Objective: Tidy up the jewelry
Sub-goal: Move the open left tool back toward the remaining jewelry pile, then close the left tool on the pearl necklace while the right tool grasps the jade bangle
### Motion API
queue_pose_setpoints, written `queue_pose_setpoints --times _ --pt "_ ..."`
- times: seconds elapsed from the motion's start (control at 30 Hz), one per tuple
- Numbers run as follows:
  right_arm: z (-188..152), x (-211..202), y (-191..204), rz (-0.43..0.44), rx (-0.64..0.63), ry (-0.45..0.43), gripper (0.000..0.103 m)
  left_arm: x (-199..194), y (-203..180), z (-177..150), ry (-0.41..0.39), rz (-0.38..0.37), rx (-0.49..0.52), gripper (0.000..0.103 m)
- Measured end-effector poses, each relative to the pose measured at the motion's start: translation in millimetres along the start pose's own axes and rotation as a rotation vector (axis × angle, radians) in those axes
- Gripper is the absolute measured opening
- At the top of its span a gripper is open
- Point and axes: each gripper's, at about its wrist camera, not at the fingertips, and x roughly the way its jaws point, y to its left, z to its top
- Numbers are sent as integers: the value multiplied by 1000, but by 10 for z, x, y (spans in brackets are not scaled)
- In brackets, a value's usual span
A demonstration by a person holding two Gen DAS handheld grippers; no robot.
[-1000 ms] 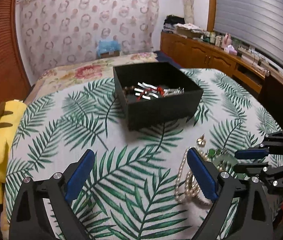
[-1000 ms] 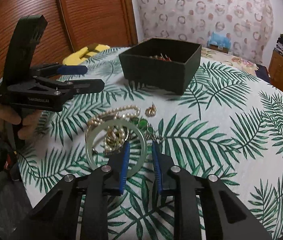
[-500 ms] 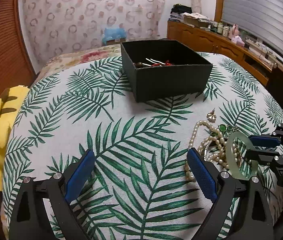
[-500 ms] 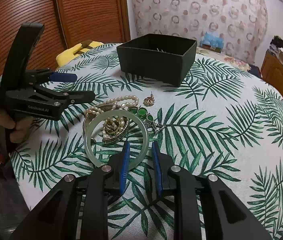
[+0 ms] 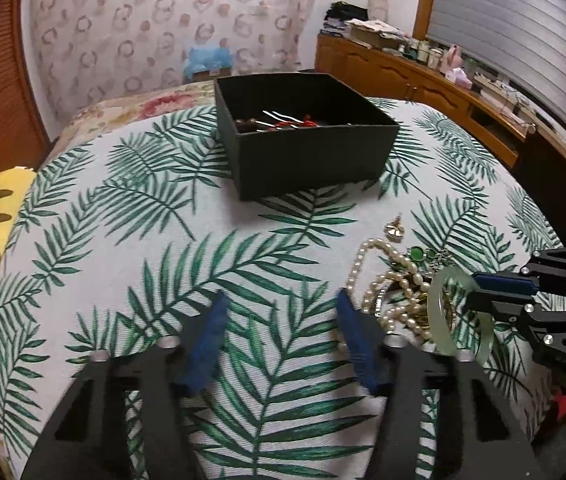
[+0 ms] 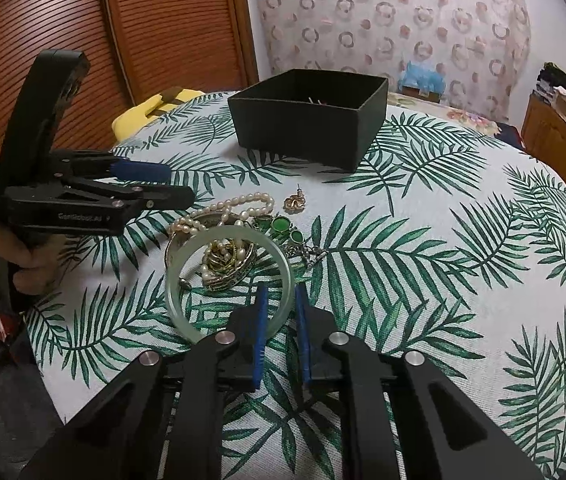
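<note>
Your right gripper [image 6: 281,300] is clamped on the rim of the pale green bangle [image 6: 230,284], which seems raised off the jewelry pile [image 6: 229,236], though the view leaves this unclear. Your left gripper [image 5: 279,312] hangs spread wide, gripping nothing, above the leaf-print cloth [image 5: 131,208]. Beyond sits the black box [image 5: 307,132], with hairpins inside.

A round table [image 6: 463,208] draped in a palm-leaf tablecloth [image 5: 131,240] is seen, with a black box [image 6: 303,136] set far and tangled jewelry [image 6: 235,236] heaped nearer.
</note>
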Motion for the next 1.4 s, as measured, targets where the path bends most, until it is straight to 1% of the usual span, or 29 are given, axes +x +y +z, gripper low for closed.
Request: queue_pose_setpoints --times 0.07,0.33,0.47,0.57,0.8,0.83,0.93,1.03,1.13,1.27,1.4 --pt "3 2 -6 0 2 0 9 16 -25 1 5 -22 -2 33" --pt "-3 6 0 0 0 0 9 6 -146 2 -1 -72 24 24" --pt "-4 6 0 0 0 0 9 34 -193 42 2 -77 44 19" --pt "-3 7 -1 0 0 0 9 77 -242 65 12 -73 70 19" --pt "-3 13 1 5 4 1 10 121 -345 90 13 -23 138 17" --pt "-5 15 1 6 4 3 10 119 -345 85 7 -14 139 4" --pt "-5 14 2 4 3 3 10 88 -334 41 -16 -17 126 4" --pt "-4 15 -5 11 8 4 10 -8 -298 13 -51 -28 85 4" --pt "-6 16 -8 16 12 5 10 -165 -270 1 -98 -36 48 4" --pt "-7 16 -11 16 13 5 10 -391 -260 -11 -156 -25 35 4" --pt "1 17 -19 18 18 6 9 -576 -224 -8 -205 -30 17 4"
